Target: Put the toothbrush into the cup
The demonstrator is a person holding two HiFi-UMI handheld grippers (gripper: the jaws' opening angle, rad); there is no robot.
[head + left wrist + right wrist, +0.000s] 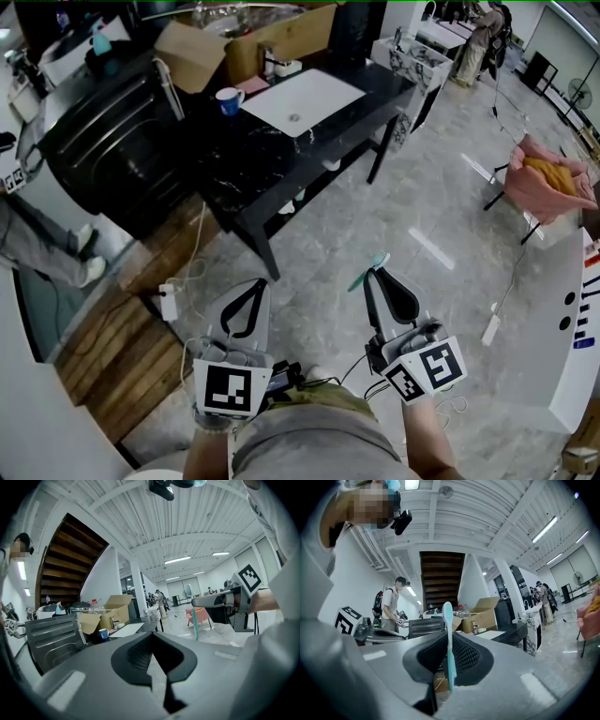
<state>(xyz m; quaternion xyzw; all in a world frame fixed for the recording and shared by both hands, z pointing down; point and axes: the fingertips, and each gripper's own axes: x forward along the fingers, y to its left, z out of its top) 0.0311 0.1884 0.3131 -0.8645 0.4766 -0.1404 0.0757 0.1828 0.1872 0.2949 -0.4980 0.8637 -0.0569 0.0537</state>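
My right gripper point(372, 272) is shut on a teal toothbrush point(367, 271), whose bristle end sticks out past the jaw tips over the grey floor. In the right gripper view the toothbrush point(449, 644) stands upright between the jaws of the right gripper point(446, 637). My left gripper point(253, 283) hangs beside it, shut and empty, and the left gripper view shows its pads point(140, 651) meeting. The blue-and-white cup point(229, 100) stands far ahead on the black table point(244, 178). In the left gripper view the cup point(103, 633) is small at left, with the toothbrush point(195, 625) hanging at right.
A white board point(302, 100) lies on the table beside the cup, with cardboard boxes point(272, 37) behind. A black cabinet point(112, 141) stands left, above wooden steps point(122, 356) and a power strip point(169, 302). A pink chair point(548, 183) is at right and a person point(37, 248) at left.
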